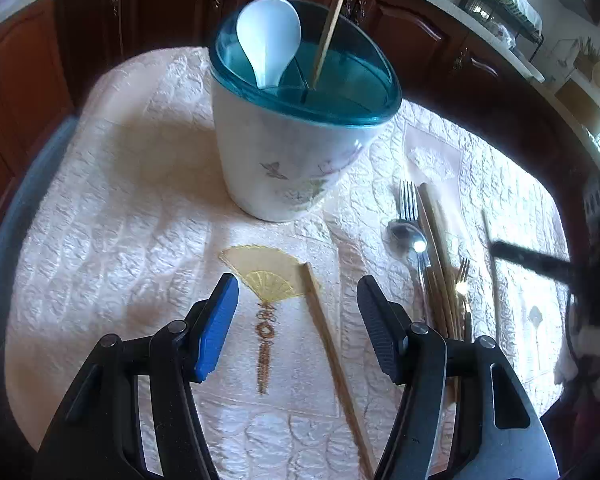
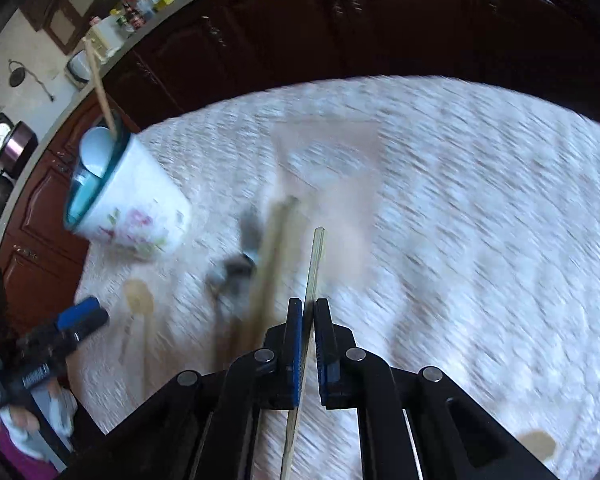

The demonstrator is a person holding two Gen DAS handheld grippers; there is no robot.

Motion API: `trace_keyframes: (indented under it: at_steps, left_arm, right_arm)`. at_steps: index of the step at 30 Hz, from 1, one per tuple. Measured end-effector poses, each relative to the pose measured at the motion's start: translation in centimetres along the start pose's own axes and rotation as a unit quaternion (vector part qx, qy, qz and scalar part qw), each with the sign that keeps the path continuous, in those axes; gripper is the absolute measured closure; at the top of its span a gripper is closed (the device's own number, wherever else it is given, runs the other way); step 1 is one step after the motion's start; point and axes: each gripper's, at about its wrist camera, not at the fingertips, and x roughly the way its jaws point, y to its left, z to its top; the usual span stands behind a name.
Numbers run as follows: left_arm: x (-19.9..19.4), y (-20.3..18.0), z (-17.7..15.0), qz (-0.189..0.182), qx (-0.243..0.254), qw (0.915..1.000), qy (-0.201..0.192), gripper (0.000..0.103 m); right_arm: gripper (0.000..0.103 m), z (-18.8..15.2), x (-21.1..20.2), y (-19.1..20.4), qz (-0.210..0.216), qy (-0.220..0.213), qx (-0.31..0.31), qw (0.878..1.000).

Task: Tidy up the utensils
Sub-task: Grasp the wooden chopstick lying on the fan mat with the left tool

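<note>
The left gripper (image 1: pixel 298 320) hangs with its jaws apart and nothing between the pads, tilted down over the quilted white tablecloth (image 1: pixel 120 220). Below the gap lies a single chopstick (image 1: pixel 332 356), running from beside an embroidered yellow fan motif (image 1: pixel 266 272) toward the near edge of the table. Further toward the far edge stands the white floral utensil holder (image 1: pixel 292 160) with a teal divided rim, holding a white spoon (image 1: pixel 268 40) in one compartment and one upright chopstick (image 1: pixel 334 20) beside the divider. Toward the right edge a metal fork (image 1: pixel 408 200), a metal spoon (image 1: pixel 410 240), several chopsticks (image 1: pixel 436 248) and a smaller gold fork (image 1: pixel 463 280) lie bunched together. The right gripper (image 2: pixel 309 320) is closed on a pale chopstick (image 2: pixel 315 264), which sticks out past the fingertips above the blurred cloth, just right of that bunch.
</note>
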Motion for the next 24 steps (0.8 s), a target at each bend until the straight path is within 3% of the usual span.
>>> trace_keyframes:
  at_steps: [6,11,15,19,22,24]
  left_arm:
    - [1.7,-0.8,-0.6,0.006,0.014,0.9996,0.026,0.042]
    - [2.7,-1.3,-0.3,0.02,0.016,0.9992,0.03,0.042]
    - [3.8,-1.6,0.0,0.029,0.027,0.998,0.049,0.057]
    - [5.1,-1.9,0.3,0.041,0.039,0.9964,0.064,0.059]
    - [5.7,-2.5,0.5,0.059,0.053,0.9949,0.062,0.072]
    - [5.8,-2.6,0.7,0.052,0.058,0.995,0.062,0.09]
  right_arm:
    - [0.098,-2.3,0.6,-3.3,-0.014,0.031,0.033,0.999]
    - [0.095,-1.9,-0.1,-4.3,-0.013,0.024,0.039,0.999]
    - [0.094,-0.7,0.4,-4.7,-0.014,0.033,0.043,0.998]
    - [0.093,-0.1,2.0,-4.2,-0.021,0.042,0.038,0.998]
    - [0.094,0.4,2.8,-3.8,-0.02,0.034,0.032,0.999]
    - [0.094,0.7,2.4,-3.6,-0.025,0.022,0.028,0.999]
